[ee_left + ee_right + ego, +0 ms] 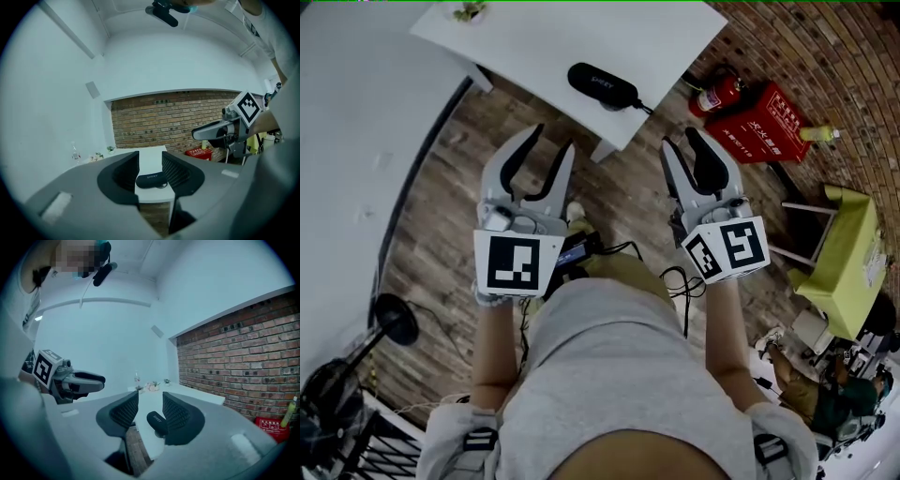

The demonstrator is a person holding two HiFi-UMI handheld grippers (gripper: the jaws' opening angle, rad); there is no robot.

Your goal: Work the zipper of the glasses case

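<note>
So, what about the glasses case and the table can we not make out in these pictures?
- The zipper of the glasses case: too small in all three views; open or closed cannot be told.
- The ends of the case, left gripper view: hidden behind the open jaws of the left gripper.
- The white table: its far part is cut off by the top edge of the head view.
- The print on the case: too small to read.

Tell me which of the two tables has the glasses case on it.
The white table: the black glasses case lies near its front edge. The yellow-green table stands off to the right.
</note>
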